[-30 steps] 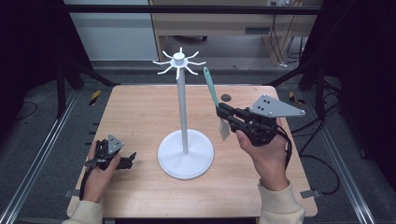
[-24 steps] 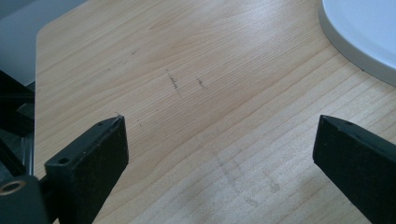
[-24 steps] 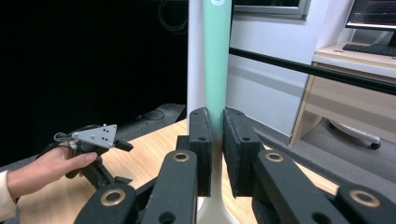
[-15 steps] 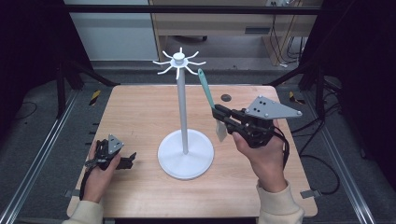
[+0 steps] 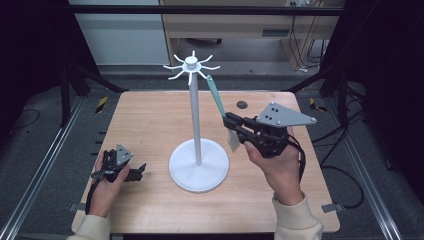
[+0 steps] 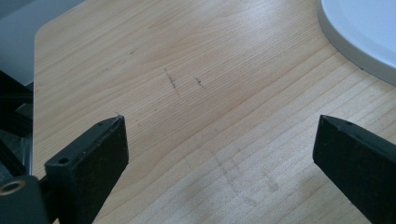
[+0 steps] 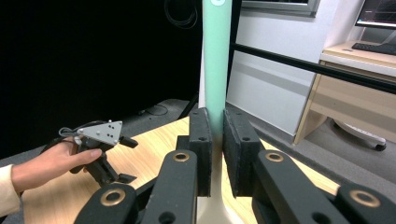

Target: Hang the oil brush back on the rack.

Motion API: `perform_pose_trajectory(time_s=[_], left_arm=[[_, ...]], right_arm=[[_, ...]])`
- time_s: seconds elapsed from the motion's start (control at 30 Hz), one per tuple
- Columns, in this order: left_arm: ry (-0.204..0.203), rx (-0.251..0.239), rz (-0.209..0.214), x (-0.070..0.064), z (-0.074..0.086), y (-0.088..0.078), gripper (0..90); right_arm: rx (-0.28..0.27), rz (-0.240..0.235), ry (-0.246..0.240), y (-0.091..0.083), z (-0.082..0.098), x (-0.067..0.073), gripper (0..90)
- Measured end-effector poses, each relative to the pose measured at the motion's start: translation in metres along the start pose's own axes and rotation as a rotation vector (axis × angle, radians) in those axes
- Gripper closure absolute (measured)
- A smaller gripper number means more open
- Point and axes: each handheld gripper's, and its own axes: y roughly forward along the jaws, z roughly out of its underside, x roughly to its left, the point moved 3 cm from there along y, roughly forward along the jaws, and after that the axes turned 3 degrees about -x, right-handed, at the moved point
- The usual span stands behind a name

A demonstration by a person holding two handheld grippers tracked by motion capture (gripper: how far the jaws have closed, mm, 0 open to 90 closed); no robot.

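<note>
my right gripper (image 5: pixel 231 121) jaws clamped on the green-handled spatula (image 5: pixel 216 95) at three o'clock of the white stand (image 5: pixel 196 112), left gripper (image 5: pixel 136 172) jaws apart over the table (image 5: pixel 145 125)

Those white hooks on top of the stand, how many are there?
8 hooks by my count, fanned around the cap of the white stand; those at the back are thin and blurred, so one may be hidden.

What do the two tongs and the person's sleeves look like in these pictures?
Both tongs are black. The right tongs carry a grey three-cornered plate with small dark dots, and a black cable trails from them. Their linkage arms show brass-coloured rivets and their pads are flat, black and rectangular. The left tongs are black with a smaller grey plate and a black cable. The sleeves are cream-coloured.
</note>
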Motion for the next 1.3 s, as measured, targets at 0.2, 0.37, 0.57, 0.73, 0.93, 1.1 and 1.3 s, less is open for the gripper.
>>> perform_pose_trajectory(time_s=[0.2, 0.37, 0.57, 0.73, 0.93, 1.1, 1.3], left_arm=[[0.0, 0.001, 0.0, 0.0, 0.0, 0.0, 3.0], [0.002, 0.002, -0.001, 0.0, 0.0, 0.0, 2.9], [0.001, 0.002, 0.0, 0.0, 0.0, 0.0, 3.0], [0.0, 0.003, 0.001, 0.0, 0.0, 0.0, 3.0], [0.002, 0.003, 0.001, 0.0, 0.0, 0.0, 3.0], [0.002, 0.003, 0.002, 0.0, 0.0, 0.0, 3.0], [0.007, 0.008, 0.002, 0.0, 0.001, 0.0, 3.0]], right_arm=[[0.009, 0.006, -0.001, 0.006, -0.001, 0.0, 82.3], [0.014, 0.013, -0.001, 0.011, -0.001, 0.001, 82.3], [0.023, 0.019, -0.005, 0.016, -0.002, 0.002, 82.3], [0.024, 0.033, -0.01, 0.018, -0.001, 0.003, 82.2], [0.024, 0.041, -0.018, 0.019, -0.001, 0.003, 82.2], [0.029, 0.048, -0.026, 0.021, 0.0, 0.002, 82.2], [0.039, 0.049, -0.033, 0.026, 0.001, 0.002, 82.3]])
